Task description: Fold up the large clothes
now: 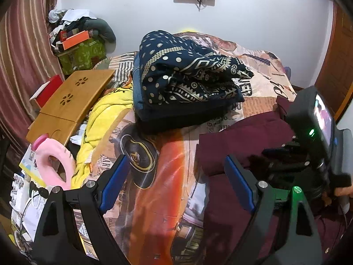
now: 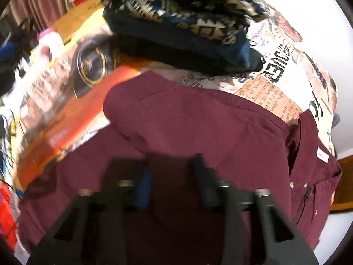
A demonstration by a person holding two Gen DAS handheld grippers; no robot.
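Observation:
A maroon button shirt [image 2: 198,121] lies partly folded on the printed bedspread [image 1: 163,176], with its collar and white label [image 2: 322,154] at the right. It also shows in the left wrist view [image 1: 238,141]. My left gripper [image 1: 176,176] is open and empty, hovering over the bedspread just left of the shirt's edge. My right gripper [image 2: 172,176] is open just above the shirt's middle, and the view is motion-blurred. Its body also shows in the left wrist view [image 1: 313,137] over the shirt.
A folded navy patterned blanket [image 1: 185,77] lies on the bed behind the shirt. A yellow blanket [image 1: 103,119], wooden lap table [image 1: 70,101] and pink neck pillow [image 1: 57,161] crowd the left side. A cluttered pile [image 1: 77,39] stands in the back corner by the curtain.

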